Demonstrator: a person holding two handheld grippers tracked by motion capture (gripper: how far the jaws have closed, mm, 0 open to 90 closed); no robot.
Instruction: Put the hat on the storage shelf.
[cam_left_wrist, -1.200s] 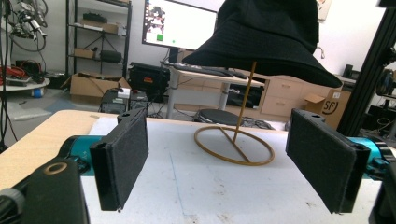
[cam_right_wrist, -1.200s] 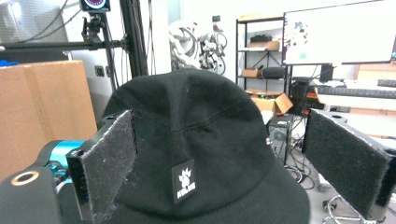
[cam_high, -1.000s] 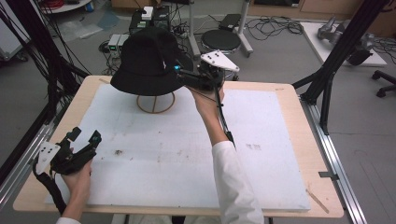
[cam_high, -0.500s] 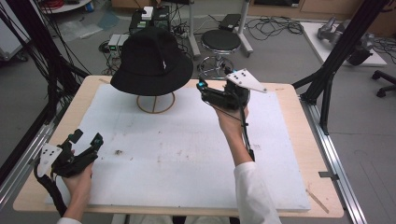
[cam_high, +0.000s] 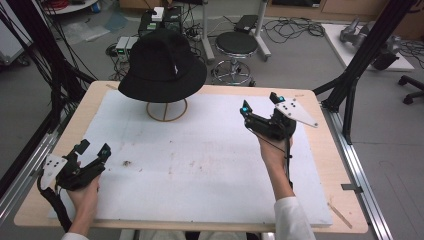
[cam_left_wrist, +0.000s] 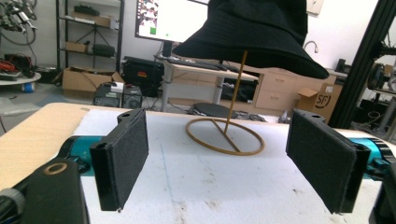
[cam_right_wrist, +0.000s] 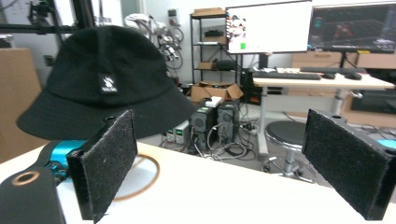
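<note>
the right gripper had its jaws spread wide, nothing between them and nothing touching the pads. the left gripper was likewise wide open and empty, its pads clear of the surface.

a black bucket hat sat on a thin wire stand at the far side of the table, the stand's ring base resting on the white mat. the hat was well apart from both grippers; in the right gripper view it stood off to the left beyond the left jaw, in the left gripper view it hung above and between the jaws, farther back. a small dark speck lay on the mat near the left gripper. beyond the table stood a round stool and cabled equipment on the floor.

the right hand held its gripper raised over the mat's right side, jaws aimed away from the person. the left hand held its gripper low at the near left corner, angled toward the right.
</note>
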